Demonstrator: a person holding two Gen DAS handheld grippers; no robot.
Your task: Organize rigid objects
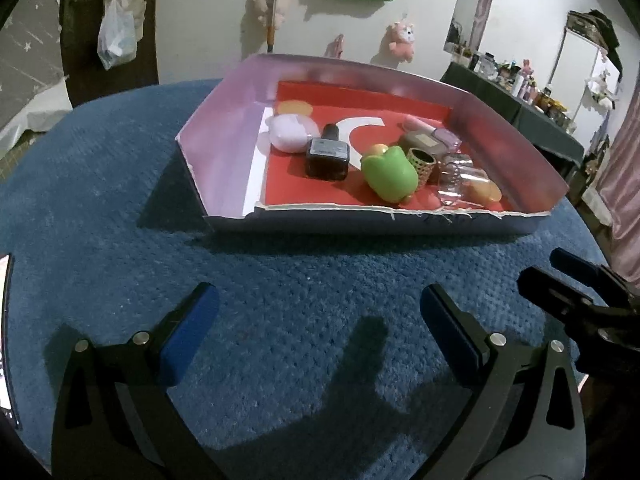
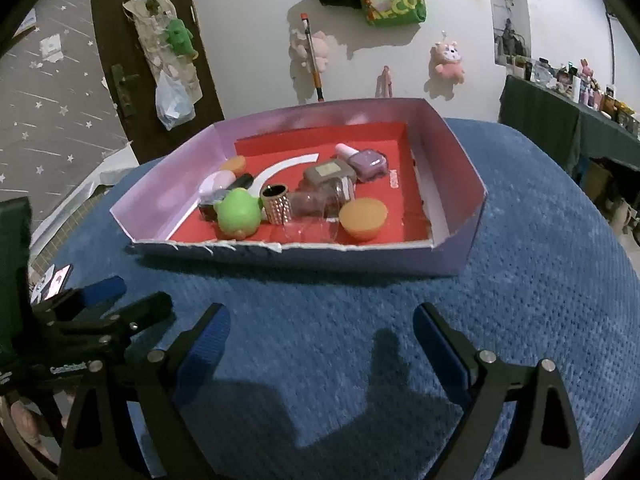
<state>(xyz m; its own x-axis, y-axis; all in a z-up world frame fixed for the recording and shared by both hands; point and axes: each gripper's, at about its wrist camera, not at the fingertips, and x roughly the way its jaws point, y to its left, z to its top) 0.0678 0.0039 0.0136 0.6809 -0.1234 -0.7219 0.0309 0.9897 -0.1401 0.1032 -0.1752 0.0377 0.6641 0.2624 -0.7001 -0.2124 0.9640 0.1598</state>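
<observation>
A shallow cardboard tray (image 1: 224, 136) with lilac walls and a red floor sits on the blue mat; it also shows in the right wrist view (image 2: 460, 184). In it lie a green toy (image 1: 390, 174) (image 2: 238, 214), a dark bottle (image 1: 327, 156), a lilac-white round case (image 1: 289, 134), a gold studded ring (image 1: 421, 163) (image 2: 276, 203), a clear jar (image 1: 456, 180) (image 2: 320, 200), an orange half-ball (image 2: 363, 218), a purple nail polish (image 2: 366, 162). My left gripper (image 1: 320, 320) is open and empty over the mat in front of the tray. My right gripper (image 2: 322, 336) is open and empty beside it.
The blue mat (image 1: 280, 280) covers the round surface. A phone (image 2: 56, 282) lies at the mat's left edge. Plush toys hang on the white wall (image 2: 448, 60). A dark table with bottles (image 2: 560, 92) stands at the right.
</observation>
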